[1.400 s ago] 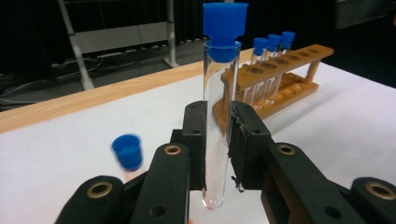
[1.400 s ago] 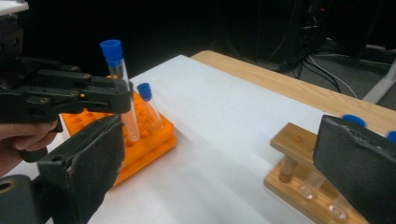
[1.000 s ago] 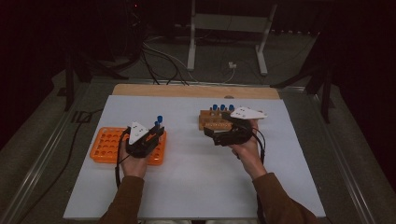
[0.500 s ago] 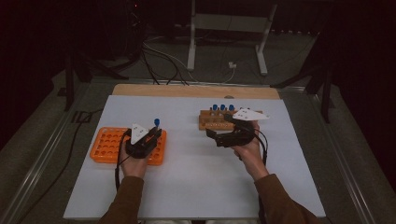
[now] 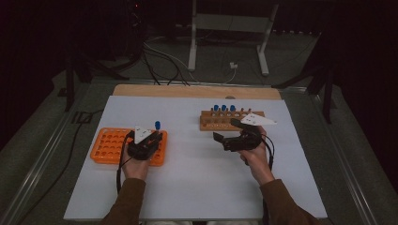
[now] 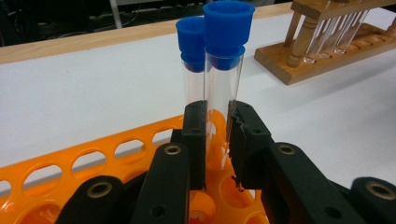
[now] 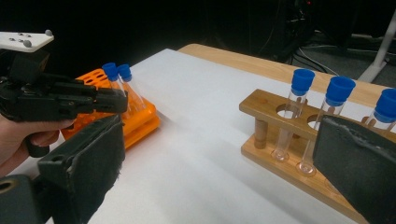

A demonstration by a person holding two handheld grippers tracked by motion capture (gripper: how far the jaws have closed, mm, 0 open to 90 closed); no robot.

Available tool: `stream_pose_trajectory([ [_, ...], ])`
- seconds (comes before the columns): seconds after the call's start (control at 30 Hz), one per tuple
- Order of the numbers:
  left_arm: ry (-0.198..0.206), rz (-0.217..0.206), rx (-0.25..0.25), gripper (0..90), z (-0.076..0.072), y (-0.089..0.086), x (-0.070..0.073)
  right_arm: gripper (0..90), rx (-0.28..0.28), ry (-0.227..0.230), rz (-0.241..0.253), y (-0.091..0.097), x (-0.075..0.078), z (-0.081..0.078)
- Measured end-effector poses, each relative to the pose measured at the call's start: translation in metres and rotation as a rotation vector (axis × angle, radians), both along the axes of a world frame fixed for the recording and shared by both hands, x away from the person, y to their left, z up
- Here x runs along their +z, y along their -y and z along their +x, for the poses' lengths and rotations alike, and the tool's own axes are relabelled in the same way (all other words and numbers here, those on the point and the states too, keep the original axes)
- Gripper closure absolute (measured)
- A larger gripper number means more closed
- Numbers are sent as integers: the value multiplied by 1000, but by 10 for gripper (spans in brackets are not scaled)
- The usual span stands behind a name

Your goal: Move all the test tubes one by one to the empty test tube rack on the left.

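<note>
Nothing much has shifted since a second ago: both my hands sit where they were, left over the orange rack, right near the wooden rack.

My left gripper (image 6: 217, 140) has its jaws clamped on a clear tube with a blue cap (image 6: 223, 93), upright, lower end down in the orange rack (image 6: 93, 154). A second blue-capped tube (image 6: 194, 60) stands just behind it, close enough that I cannot tell if they touch. In the high view the left gripper (image 5: 149, 140) is over the right end of the orange rack (image 5: 105, 146), on the left half of the white bench (image 5: 187, 187).

My right gripper (image 7: 217, 177) has its jaws wide, nothing between the pads, hanging above the bench. In the high view the right gripper (image 5: 225, 133) is just in front of the wooden rack (image 5: 211, 123), apart from it. The wooden rack (image 7: 266, 121) holds three blue-capped tubes upright in its holes, one of them (image 7: 292, 112) nearest its left end in the right gripper view. From there I also see my left hand (image 7: 23, 135) with its gripper at the orange rack.
</note>
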State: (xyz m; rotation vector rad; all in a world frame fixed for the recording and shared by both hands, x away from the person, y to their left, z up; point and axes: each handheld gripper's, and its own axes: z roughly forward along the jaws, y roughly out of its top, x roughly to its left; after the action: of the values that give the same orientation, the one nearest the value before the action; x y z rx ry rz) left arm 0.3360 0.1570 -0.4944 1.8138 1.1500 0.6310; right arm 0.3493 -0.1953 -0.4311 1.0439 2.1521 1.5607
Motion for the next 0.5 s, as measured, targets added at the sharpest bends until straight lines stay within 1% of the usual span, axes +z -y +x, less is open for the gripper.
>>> stream_pose_trajectory([
  [0.13, -15, 18, 0, 784, 0, 2, -3, 25, 0, 0, 0, 0, 0, 0],
  [0.2, -22, 18, 3, 784, 0, 2, -5, 25, 1, -1, -1, 0, -1, 0],
  [0.3, -17, 12, 7, 784, -1, 2, -7, 25, 1, -2, -1, 0, -2, 0],
  [0.4, -10, 30, 5, 784, -2, 3, -7, 25, -1, -6, -5, 0, -5, 0],
  [0.5, -1, 38, 9, 784, -3, 5, -8, 25, -6, -11, 0, 1, -6, 0],
])
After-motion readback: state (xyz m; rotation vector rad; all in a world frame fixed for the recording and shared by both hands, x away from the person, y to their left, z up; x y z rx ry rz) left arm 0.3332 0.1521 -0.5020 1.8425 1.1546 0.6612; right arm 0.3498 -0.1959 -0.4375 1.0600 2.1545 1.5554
